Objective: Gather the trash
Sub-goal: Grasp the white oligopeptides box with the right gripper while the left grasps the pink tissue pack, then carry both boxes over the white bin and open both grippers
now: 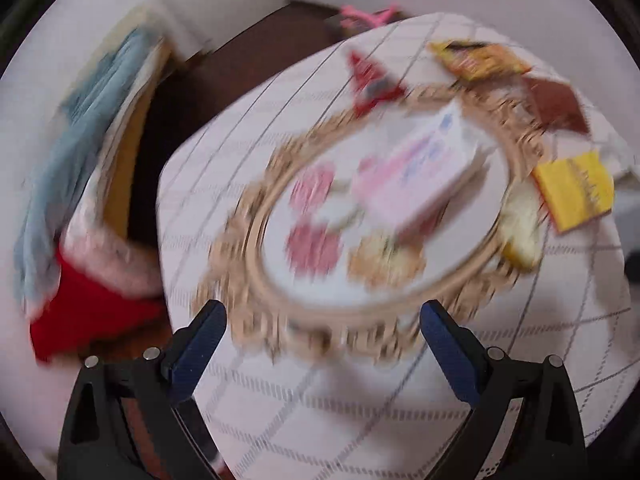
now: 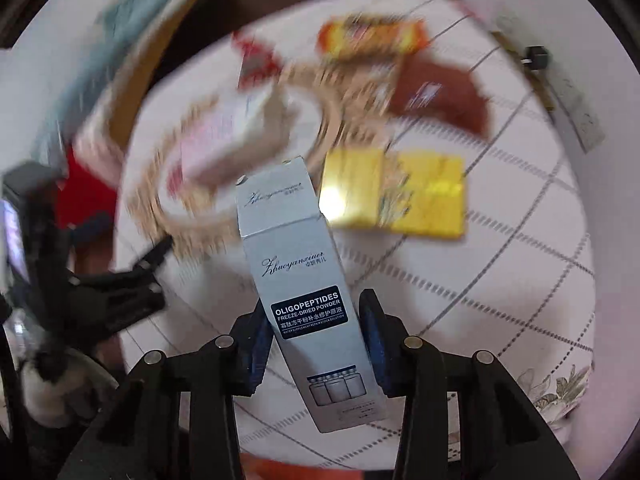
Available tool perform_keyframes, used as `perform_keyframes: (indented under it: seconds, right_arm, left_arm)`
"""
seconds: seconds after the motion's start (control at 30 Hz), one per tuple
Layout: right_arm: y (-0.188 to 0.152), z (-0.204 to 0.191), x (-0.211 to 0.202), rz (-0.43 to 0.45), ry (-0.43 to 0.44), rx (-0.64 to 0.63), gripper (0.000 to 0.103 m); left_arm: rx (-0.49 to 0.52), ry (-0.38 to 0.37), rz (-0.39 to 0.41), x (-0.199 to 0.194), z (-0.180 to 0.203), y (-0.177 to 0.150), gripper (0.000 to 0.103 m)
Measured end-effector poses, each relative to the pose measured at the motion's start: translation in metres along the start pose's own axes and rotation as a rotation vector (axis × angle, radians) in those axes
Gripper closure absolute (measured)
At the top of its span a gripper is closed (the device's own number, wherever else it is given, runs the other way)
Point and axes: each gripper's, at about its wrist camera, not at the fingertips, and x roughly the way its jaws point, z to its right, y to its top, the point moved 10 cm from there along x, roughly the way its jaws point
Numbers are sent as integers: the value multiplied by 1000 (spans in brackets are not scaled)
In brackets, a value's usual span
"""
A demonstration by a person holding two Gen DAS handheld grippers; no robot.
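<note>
- Between the right gripper [image 2: 316,344] pads: tall silver-grey cardboard carton printed "OLIGOPEPTIDES freeze-dried powder" [image 2: 298,264]. Jaws part-way in, clamped on its lower half, carton tilted, top flap up and loose. It reads sharp against a blurred table, so I judge it is carried, off the cloth.
- Handling, my guess: thin card, light, probably empty, walls crush easily. Hold across the narrow faces near a folded end where it's stiffest; printed surface is slick, so moderate squeeze only.
- Left gripper [image 1: 322,320]: jaws wide apart, nothing between them, hovering over the near edge of the round table with white grid-pattern cloth [image 1: 360,412].
- Mid-table: round white tray with woven beige rim [image 1: 256,264], holding a white-and-pink flat box [image 1: 420,168] tilted against the far rim, plus blurred pink and tan items I can't identify.
- Just beside the tray, toward the table's right edge: yellow glossy flat packet [image 2: 400,194]. Looks like foil or coated card, light, slippery; take it by an edge.
- Far edge: red crumpled wrapper [image 1: 370,80], orange-yellow snack packet [image 2: 372,38], dark brown flat packet [image 2: 440,96]. All soft film, I judge; pinch a corner.
</note>
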Motion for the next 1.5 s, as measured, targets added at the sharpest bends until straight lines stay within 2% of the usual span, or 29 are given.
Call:
perform_keyframes:
  seconds: [0.1, 0.17, 0.2, 0.27, 0.43, 0.5, 0.53, 0.67, 0.8, 0.93, 1.03, 1.17, 1.33, 1.5]
  right_arm:
    - [22, 16, 5, 11, -50, 54, 59]
    - [36, 25, 21, -20, -95, 63, 59]
    - [38, 32, 25, -32, -111, 73, 59]
    - [41, 36, 39, -63, -123, 86, 59]
    - [44, 42, 59, -86, -131, 95, 59]
    - [48, 44, 62, -93, -132, 91, 59]
    - [46, 42, 60, -96, -132, 88, 59]
    - [49, 39, 63, -96, -153, 60, 61]
    - [46, 32, 57, -55, -156, 43, 62]
    - [37, 13, 40, 2, -122, 41, 63]
    - [27, -12, 25, 48, -91, 15, 63]
    - [11, -62, 6, 99, -30, -43, 63]
    - [-12, -149, -14, 151, 73, -136, 63]
    - [-43, -244, -13, 138, 173, -256, 63]
  left_arm:
    - [89, -67, 27, 1, 10, 36, 5]
    - [153, -125, 26, 8, 23, 54, 5]
    - [186, -128, 20, 13, 29, 59, 5]
    - [264, -144, 3, 23, 42, 67, 5]
    - [371, -174, -61, 44, 67, 66, 6]
    - [383, -182, -80, 50, 72, 65, 24]
    - [375, -188, -94, 53, 73, 64, 45]
    - [290, -218, -88, 49, 68, 65, 58]
    - [186, -216, -39, 30, 60, 62, 58]
    - [-36, -194, -23, 2, 29, 39, 58]
    - [-159, -160, 17, -21, 7, 20, 58]
    - [-292, -109, 93, -63, -37, -14, 58]
    - [-427, -53, 174, -112, -94, -54, 58]
    - [-545, 14, 217, -145, -165, -106, 58]
